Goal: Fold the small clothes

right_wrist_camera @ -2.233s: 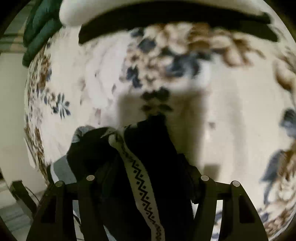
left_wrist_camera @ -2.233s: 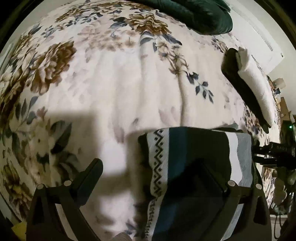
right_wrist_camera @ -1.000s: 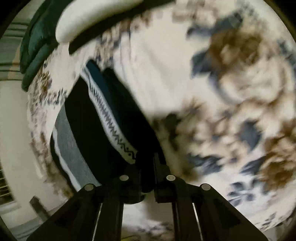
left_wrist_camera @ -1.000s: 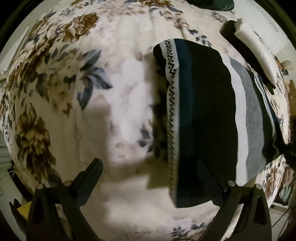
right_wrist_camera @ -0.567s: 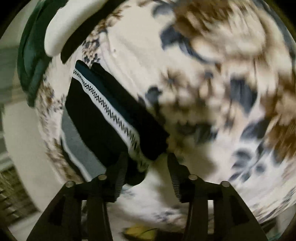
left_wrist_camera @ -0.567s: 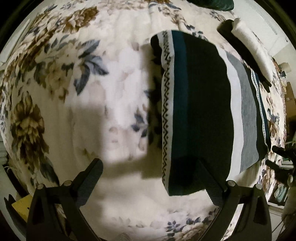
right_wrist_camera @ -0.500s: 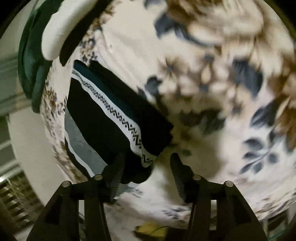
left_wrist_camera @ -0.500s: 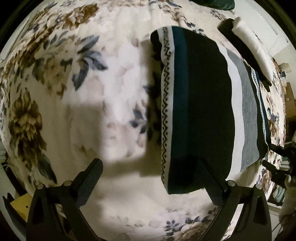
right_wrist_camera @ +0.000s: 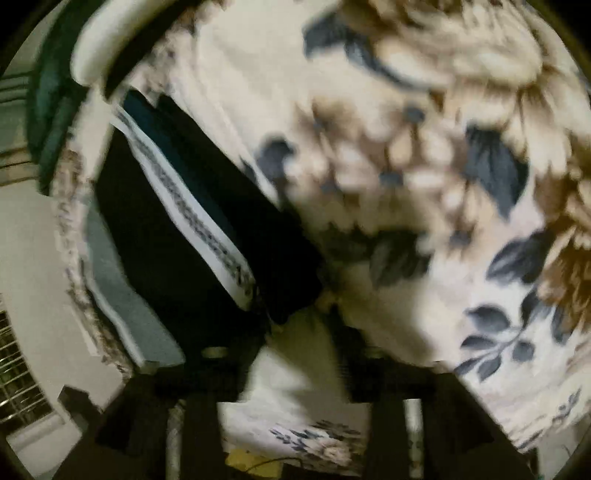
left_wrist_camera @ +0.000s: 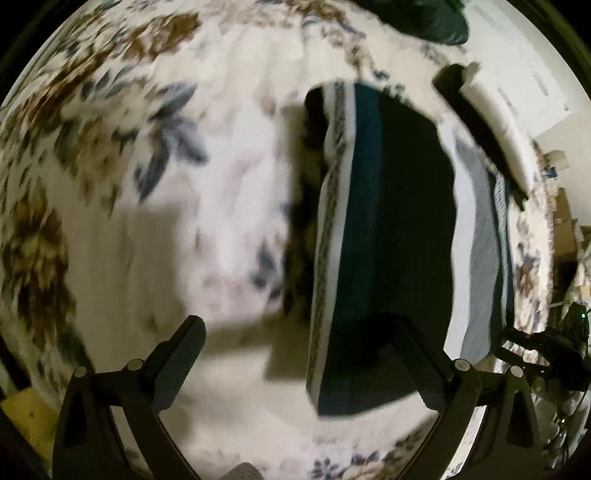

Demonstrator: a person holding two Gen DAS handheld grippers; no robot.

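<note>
A folded dark garment [left_wrist_camera: 391, 236] with teal, white zigzag and grey stripes lies flat on the floral blanket [left_wrist_camera: 184, 221]. My left gripper [left_wrist_camera: 299, 350] is open and empty; its right finger [left_wrist_camera: 417, 362] hangs over the garment's near edge. In the right wrist view the same garment [right_wrist_camera: 192, 221] lies left of centre. My right gripper [right_wrist_camera: 299, 328] is open and empty, just off the garment's near corner. This view is blurred.
A black and white folded piece [left_wrist_camera: 491, 122] lies beyond the garment at the right. A dark green cushion [left_wrist_camera: 417, 18] sits at the far edge. The bed edge and room clutter [left_wrist_camera: 554, 332] show at the right.
Both grippers let go of the garment, which now lies flat and folded. The right gripper opened and backed off its corner. The left camera moved slightly closer.
</note>
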